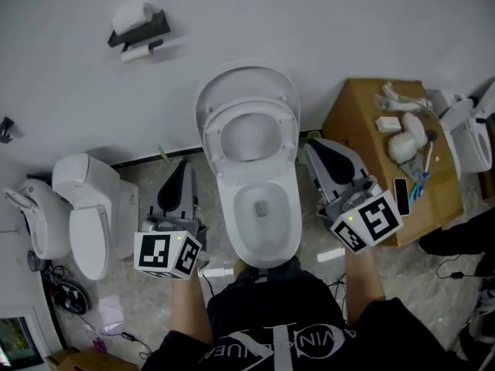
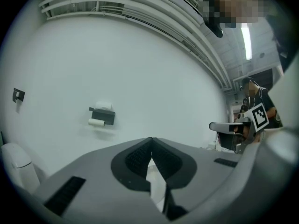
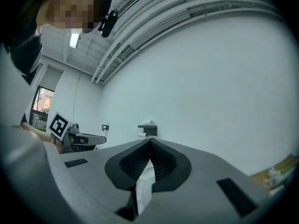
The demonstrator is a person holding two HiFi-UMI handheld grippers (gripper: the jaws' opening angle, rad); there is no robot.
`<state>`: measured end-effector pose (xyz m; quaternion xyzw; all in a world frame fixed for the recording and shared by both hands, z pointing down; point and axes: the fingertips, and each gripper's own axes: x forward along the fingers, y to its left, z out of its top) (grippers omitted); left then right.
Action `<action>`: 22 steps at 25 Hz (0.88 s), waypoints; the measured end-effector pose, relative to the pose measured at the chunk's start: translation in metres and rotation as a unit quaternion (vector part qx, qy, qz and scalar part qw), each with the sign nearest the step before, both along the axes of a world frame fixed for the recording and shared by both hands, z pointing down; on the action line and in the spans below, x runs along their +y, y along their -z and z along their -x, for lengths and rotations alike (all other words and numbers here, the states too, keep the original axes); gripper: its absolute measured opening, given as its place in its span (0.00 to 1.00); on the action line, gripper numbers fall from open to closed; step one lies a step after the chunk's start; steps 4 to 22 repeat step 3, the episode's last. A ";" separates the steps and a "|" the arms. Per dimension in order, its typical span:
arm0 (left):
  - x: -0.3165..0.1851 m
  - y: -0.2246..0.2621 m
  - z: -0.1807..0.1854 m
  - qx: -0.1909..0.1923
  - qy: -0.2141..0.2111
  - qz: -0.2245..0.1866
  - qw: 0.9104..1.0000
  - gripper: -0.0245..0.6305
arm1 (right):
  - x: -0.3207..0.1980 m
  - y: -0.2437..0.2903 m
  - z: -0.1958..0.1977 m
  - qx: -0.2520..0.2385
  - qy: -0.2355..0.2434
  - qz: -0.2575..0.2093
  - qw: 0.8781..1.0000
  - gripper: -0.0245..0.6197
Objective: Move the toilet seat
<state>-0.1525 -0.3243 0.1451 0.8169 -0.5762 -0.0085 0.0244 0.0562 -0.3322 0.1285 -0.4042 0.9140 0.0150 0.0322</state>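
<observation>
- The toilet seat (image 1: 249, 135) stood raised in the head view, its ring leaning back against the open lid (image 1: 247, 79) behind the bowl (image 1: 261, 207). My left gripper (image 1: 182, 173) and right gripper (image 1: 317, 151) hung one on each side of the bowl, clear of it, and neither touched the seat.
- From that view I judged the seat to be a stiff, glossy plastic ring on a rear hinge. It looked light but slippery, and likely to slam if released. The free edge opposite the hinge looked like the best hold, pinched across its thickness.
- In the left gripper view my jaws were pressed together with nothing between them. They pointed at the bare wall (image 2: 140, 69) below the paper holder (image 2: 102, 116), and the seat did not show.
- In the right gripper view my jaws were likewise closed and empty. A white sliver showed beneath them, but I could not tell what it was.
</observation>
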 end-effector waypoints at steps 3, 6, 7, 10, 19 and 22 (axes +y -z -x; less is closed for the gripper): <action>-0.004 -0.004 -0.001 0.001 -0.001 0.004 1.000 0.04 | -0.003 -0.002 0.002 0.001 0.004 -0.001 1.000 0.05; -0.004 -0.004 -0.001 0.001 -0.001 0.004 1.000 0.04 | -0.003 -0.002 0.002 0.001 0.004 -0.001 1.000 0.05; -0.004 -0.004 -0.001 0.001 -0.001 0.004 1.000 0.04 | -0.003 -0.002 0.002 0.001 0.004 -0.001 1.000 0.05; -0.004 -0.004 -0.001 0.001 -0.001 0.004 1.000 0.04 | -0.003 -0.002 0.002 0.001 0.004 -0.001 1.000 0.05; -0.004 -0.004 -0.001 0.001 -0.001 0.004 1.000 0.04 | -0.003 -0.002 0.002 0.001 0.004 -0.001 1.000 0.05; -0.004 -0.004 -0.001 0.001 -0.001 0.004 1.000 0.04 | -0.003 -0.002 0.002 0.001 0.004 -0.001 1.000 0.05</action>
